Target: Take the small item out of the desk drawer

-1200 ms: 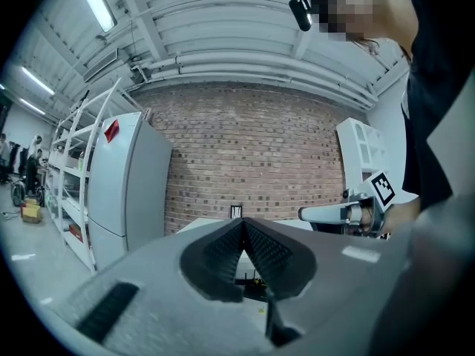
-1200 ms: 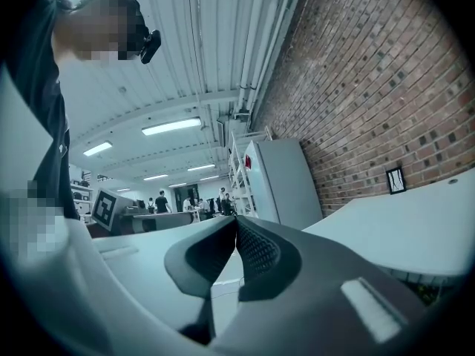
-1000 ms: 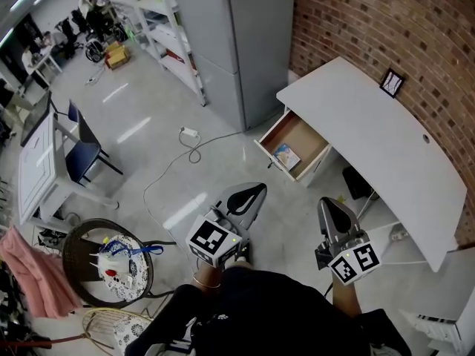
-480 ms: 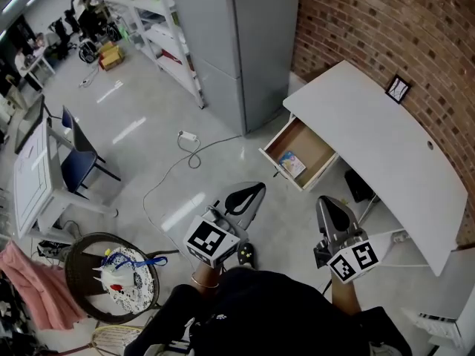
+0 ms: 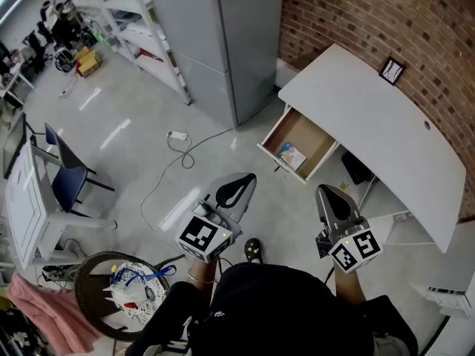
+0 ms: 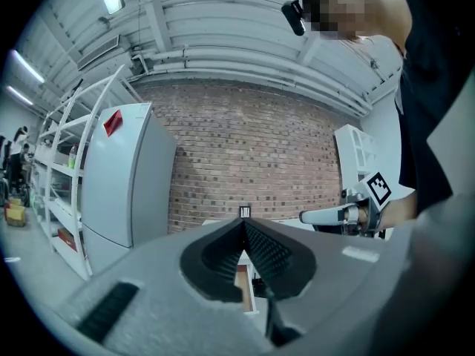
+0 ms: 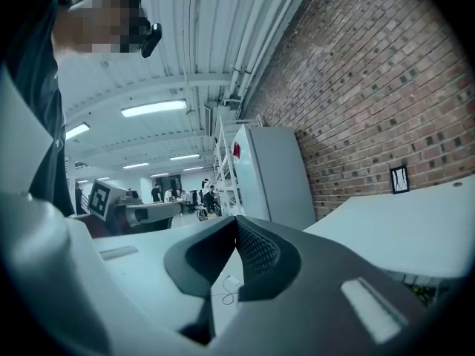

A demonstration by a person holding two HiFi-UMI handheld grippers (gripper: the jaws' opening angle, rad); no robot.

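The long white table [image 5: 371,117] stands along the red brick wall [image 5: 356,13]. Its light brown wooden drawer [image 5: 310,133] is pulled out from under the front edge, near the corner that is closest to the tall grey metal cabinet [image 5: 223,43]. The small flat item with a blue and white print [image 5: 290,155] lies inside the drawer, close to the drawer's front panel (what the item is, I cannot tell).

The person holds both tools over the grey floor [image 5: 133,124], and both are well apart from the drawer. The left gripper [image 5: 249,177] points toward the table; its black ribbed fingers [image 6: 269,249] are pressed together with nothing between them. The right gripper [image 5: 324,190] is beside it, and its fingers are also closed together and empty. A white cable [image 5: 182,148] lies on the floor near the cabinet.
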